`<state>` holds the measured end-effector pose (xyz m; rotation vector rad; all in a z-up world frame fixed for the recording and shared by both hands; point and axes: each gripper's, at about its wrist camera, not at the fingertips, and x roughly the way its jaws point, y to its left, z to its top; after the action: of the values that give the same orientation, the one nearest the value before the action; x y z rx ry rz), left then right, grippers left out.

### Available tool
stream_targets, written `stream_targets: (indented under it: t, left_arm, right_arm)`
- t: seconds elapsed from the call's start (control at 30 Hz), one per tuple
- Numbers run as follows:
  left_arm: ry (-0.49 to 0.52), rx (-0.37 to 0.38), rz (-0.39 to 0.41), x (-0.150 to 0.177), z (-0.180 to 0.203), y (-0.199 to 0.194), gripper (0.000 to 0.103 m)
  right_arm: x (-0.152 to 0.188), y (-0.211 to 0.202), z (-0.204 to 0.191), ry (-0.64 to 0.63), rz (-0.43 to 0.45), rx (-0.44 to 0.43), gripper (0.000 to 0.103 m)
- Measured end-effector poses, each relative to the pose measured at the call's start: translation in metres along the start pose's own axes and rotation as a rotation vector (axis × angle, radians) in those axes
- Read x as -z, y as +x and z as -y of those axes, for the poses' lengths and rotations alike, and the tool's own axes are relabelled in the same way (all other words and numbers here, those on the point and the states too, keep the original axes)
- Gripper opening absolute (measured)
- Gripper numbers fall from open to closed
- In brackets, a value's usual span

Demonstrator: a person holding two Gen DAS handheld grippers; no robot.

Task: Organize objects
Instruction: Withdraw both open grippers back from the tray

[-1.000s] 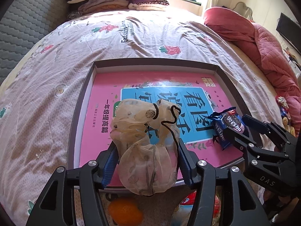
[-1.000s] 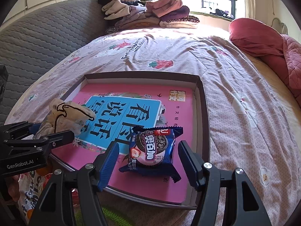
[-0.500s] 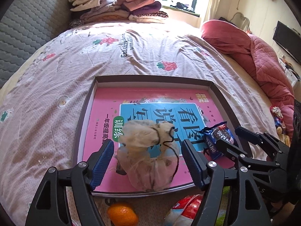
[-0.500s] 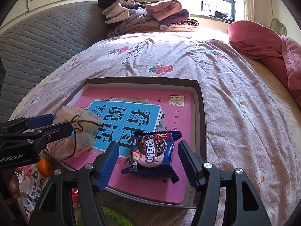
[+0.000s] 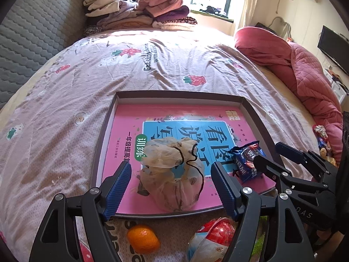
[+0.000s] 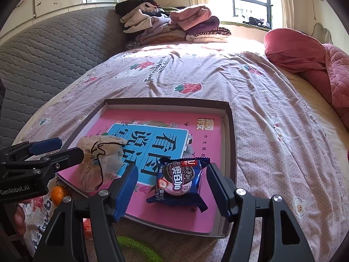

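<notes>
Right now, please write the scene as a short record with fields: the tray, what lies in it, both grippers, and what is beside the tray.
tray: shallow dark box on the bed, a pink book lining its floor
in tray: mesh drawstring pouch; blue cookie packet
left gripper: open, pouch between the fingers, untouched
right gripper: open, astride the packet
beside tray: orange, near edge
</notes>
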<state>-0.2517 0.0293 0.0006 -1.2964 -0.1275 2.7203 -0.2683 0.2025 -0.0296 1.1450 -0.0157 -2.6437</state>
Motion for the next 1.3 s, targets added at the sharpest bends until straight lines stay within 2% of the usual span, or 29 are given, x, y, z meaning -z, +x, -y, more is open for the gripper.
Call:
stream_targets:
  t: [0.63, 1.3]
  left_arm:
    - [-0.023, 0.021, 0.031, 0.034, 0.009, -0.049, 0.078]
    - [0.001, 0.0, 0.056, 0.069, 0.011, -0.086, 0.078]
  right_arm:
    - [0.01, -0.067, -0.007, 0.03, 0.12, 0.005, 0.065]
    - [0.031, -0.105, -0.024, 0.041, 0.16, -0.035, 0.065]
